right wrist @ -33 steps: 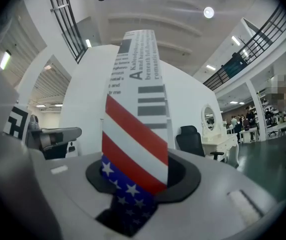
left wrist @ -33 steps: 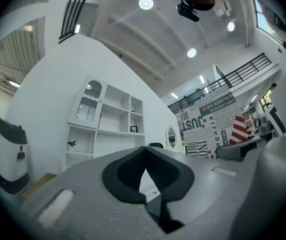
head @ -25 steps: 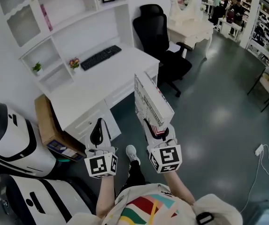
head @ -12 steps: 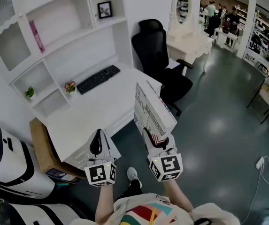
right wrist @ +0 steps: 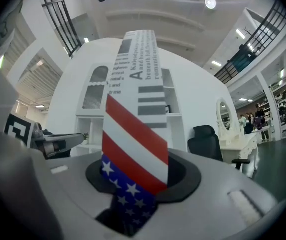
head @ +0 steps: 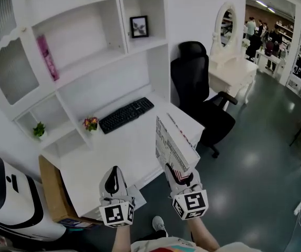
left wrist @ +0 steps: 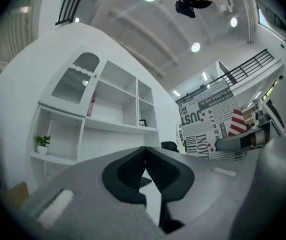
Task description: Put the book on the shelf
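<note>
Book [head: 174, 147] carried closer to desk [head: 123, 152] | right gripper [head: 177, 173] pinching it | left gripper [head: 114, 172] pressed together

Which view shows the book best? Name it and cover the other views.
Left gripper view: the book faces it broadside, cover print readable. The right gripper view shows only its narrow striped edge, clamped in the right gripper. The head view shows it foreshortened near the desk.
</note>
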Available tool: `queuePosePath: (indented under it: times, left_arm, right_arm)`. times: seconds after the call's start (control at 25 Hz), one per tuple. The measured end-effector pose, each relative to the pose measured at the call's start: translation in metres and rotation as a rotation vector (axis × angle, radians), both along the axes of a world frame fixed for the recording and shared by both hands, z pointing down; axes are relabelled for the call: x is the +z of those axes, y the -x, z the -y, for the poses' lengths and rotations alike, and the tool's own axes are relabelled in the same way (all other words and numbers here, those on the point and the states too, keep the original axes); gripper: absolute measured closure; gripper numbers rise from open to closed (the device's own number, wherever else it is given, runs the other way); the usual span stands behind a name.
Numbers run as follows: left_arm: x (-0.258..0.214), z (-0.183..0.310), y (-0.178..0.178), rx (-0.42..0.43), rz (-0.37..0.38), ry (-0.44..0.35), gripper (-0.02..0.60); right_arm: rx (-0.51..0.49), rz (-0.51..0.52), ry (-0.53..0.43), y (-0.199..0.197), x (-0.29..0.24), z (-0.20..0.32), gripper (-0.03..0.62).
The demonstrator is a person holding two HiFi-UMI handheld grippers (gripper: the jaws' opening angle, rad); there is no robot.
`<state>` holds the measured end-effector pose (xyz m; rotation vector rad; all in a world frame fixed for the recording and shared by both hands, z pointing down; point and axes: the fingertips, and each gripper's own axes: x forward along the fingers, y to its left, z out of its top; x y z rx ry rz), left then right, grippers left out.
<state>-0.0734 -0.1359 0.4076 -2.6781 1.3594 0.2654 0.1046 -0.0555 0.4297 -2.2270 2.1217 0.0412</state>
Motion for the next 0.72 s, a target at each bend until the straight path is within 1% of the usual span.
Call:
queuePosePath:
  times: [0.16, 0.36, 0.52, 0.72]
  left_arm:
    - [0.010, 0.051, -0.002, -0.025, -0.003, 0.031, 0.583]
    - [0.012, 0.099, -0.007, -0.032, -0.003, 0.016, 0.583]
    - [0.002, 0.109, -0.014, -0.026, 0.010, -0.001, 0.583]
    - [-0.004, 0.116, -0.014, -0.075, 0.012, 0.003, 0.583]
  right_arm:
    - [0.003, 0.009, 0.002, -0.012, 0.001, 0.049, 0.439]
    - [-0.038, -0.019, -0.026, -0.005, -0.005, 0.090, 0.439]
    - [-0.049, -0.016, -0.025, -0.004, -0.006, 0.105, 0.439]
    - [-0.095, -0.002, -0.009, -0.009, -0.004, 0.128, 0.439]
